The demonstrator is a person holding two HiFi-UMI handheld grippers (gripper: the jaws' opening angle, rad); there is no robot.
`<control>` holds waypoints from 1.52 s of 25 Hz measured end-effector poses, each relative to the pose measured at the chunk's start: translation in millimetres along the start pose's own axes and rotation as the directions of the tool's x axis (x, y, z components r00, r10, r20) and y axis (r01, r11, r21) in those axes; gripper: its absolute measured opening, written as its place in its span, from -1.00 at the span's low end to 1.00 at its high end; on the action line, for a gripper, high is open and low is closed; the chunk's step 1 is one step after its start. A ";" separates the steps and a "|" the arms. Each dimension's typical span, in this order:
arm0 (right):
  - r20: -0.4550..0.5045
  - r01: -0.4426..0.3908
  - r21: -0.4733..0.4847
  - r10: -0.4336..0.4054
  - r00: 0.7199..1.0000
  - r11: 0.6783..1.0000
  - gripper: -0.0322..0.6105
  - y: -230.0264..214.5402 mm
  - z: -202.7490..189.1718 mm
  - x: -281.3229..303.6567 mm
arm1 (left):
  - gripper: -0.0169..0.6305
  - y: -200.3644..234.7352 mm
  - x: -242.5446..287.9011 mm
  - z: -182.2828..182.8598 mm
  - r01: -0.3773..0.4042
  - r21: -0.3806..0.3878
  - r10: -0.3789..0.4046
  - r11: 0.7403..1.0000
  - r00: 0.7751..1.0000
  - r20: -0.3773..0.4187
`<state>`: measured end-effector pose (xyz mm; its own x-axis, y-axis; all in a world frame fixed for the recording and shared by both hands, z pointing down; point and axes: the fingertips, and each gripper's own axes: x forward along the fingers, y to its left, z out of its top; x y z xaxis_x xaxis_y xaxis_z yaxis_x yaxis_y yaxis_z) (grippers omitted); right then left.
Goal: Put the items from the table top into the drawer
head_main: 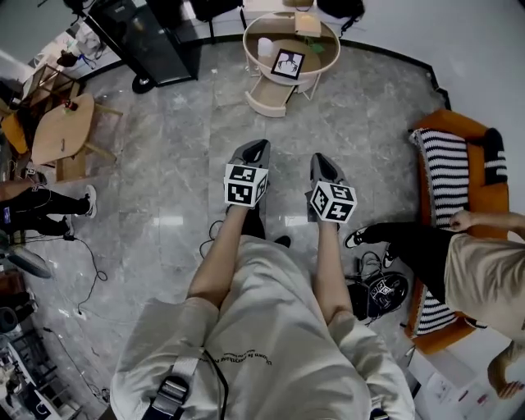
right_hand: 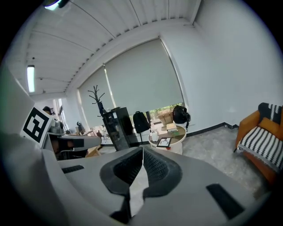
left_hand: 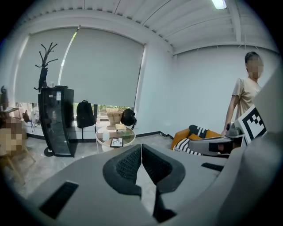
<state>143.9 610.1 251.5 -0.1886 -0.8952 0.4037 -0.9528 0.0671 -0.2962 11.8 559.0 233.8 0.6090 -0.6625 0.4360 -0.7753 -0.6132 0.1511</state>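
**Hand-held grippers.** The left hand-held gripper (head_main: 253, 149) was found closed, its ribbed pads meeting at the tips, and nothing was held between them. The right hand-held gripper (head_main: 321, 162) was likewise closed and empty. Both were held side by side over the marble floor (head_main: 164, 164), well short of the bench and pointed towards it.

**Bench.** The round bench (head_main: 318, 51) was recorded at the far end of the room, straight ahead of both hand-held grippers.

**Drawer.** The drawer (head_main: 267, 107) was seen pulled out from under the bench, on the side nearest the grippers.

**Items.**
- A picture frame (head_main: 288, 63) was noted on the bench top at its near edge, just above the drawer.
- A white cup (head_main: 264, 50) was seen on the bench top beside the frame.
- A small box (head_main: 308, 23) was seen at the far side of the bench top.

**Surroundings.** A black cabinet (head_main: 152, 41) was observed to the left of the bench, and an orange armchair (head_main: 459, 131) well to its right.
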 end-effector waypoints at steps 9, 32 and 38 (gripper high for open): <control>-0.063 0.074 -0.002 -0.074 0.995 0.997 -0.79 -33.2 43.3 80.0 | -0.88 59.6 101.8 67.8 0.043 -0.062 -0.043 0.997 0.999 -0.001; -0.100 0.168 0.081 -0.160 0.982 0.982 -0.79 -37.8 108.3 304.8 | -0.88 247.2 272.8 124.2 0.088 -0.121 -0.098 0.989 0.992 -0.082; -0.094 0.132 0.130 -0.120 0.988 0.983 -0.79 -59.0 122.7 354.6 | -0.88 274.0 294.6 130.8 0.045 -0.089 -0.054 0.995 0.993 -0.105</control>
<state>162.4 234.6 305.9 -0.0942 -0.8517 0.5155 -0.9303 -0.1090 -0.3502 0.6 139.5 287.6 0.6294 -0.5796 0.5177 -0.7589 -0.6017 0.2490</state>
